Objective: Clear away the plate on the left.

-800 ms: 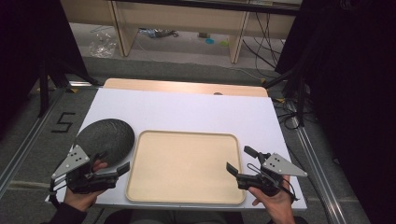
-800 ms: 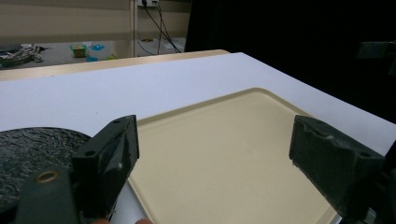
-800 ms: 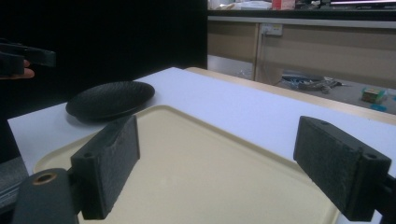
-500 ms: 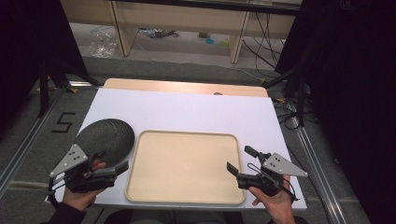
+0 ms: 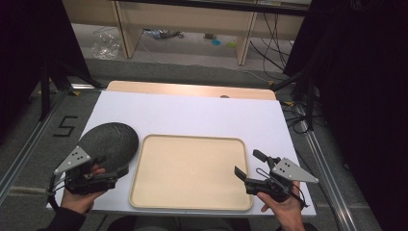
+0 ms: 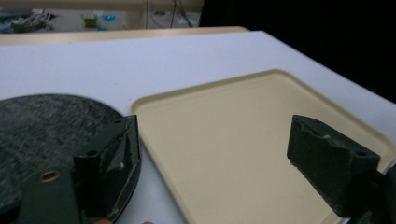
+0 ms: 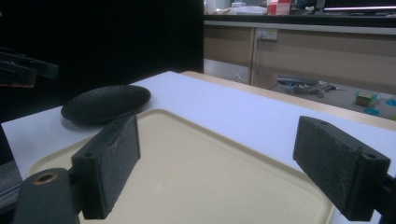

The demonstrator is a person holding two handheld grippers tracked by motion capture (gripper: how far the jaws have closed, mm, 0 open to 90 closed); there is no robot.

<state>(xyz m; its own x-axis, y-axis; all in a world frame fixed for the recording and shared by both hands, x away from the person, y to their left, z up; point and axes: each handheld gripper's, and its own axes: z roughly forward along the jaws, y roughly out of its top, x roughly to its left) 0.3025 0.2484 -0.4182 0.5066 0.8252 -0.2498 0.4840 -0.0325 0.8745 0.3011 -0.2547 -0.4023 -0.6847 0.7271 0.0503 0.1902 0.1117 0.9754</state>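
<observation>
In the high view, the left gripper (image 5: 115, 174) was held at the near left of the table (image 5: 202, 115), its jaws spread and empty, with the dark plate (image 5: 108, 142) lying directly ahead of it and partly under its grey top plate. The beige tray (image 5: 192, 173) was seen just beside that gripper's inner side, close to the plate, though whether the two rims touched could not be told. The right gripper (image 5: 250, 168) was held over the tray's near right corner, jaws parted, nothing between them, well apart from the plate.

In the left gripper view, one black jaw was seen low over the near rim of the dark plate (image 6: 42, 126), the other out over the beige tray (image 6: 243, 154). Contact between jaw and rim could not be confirmed.

In the right gripper view, the dark plate (image 7: 107, 102) was seen far ahead and off to the side of the spread jaws, shallow, with a raised rim and a ribbed face; the beige tray (image 7: 196, 168) lay beneath the jaws.

The plate was judged stiff and moderately heavy, probably ceramic or melamine, and breakable if dropped. Its textured face should give the pads some bite, but the thin rim is the only place to be pinched, best at the edge nearest the left gripper, with one jaw slipped under the lip. A level lift would be advisable, since a rim hold leaves the far side hanging.
</observation>
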